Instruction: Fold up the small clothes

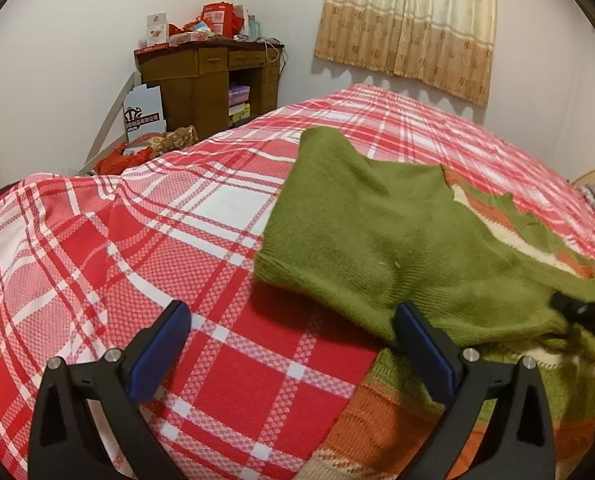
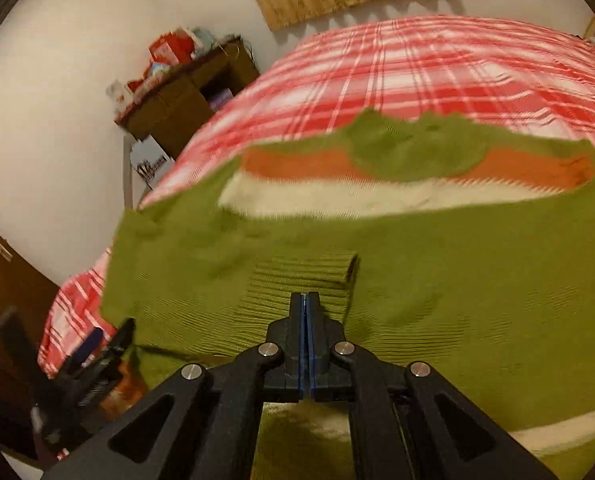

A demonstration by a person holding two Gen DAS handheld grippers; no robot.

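One sweater (image 2: pixel 377 248) cuff clamped, right gripper (image 2: pixel 304 300).

- Left wrist view: low over the plaid bed (image 1: pixel 145 240), facing the corner desk (image 1: pixel 209 76) upper left.
- Right wrist view: tilted, close above the green sweater (image 2: pixel 417 272); both share these.

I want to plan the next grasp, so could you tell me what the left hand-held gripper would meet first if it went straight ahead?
Probably the red plaid bedspread: the open left hand-held gripper points across it, with the green sweater edging its right finger. Depth is unclear, so the sweater's hem could touch first.
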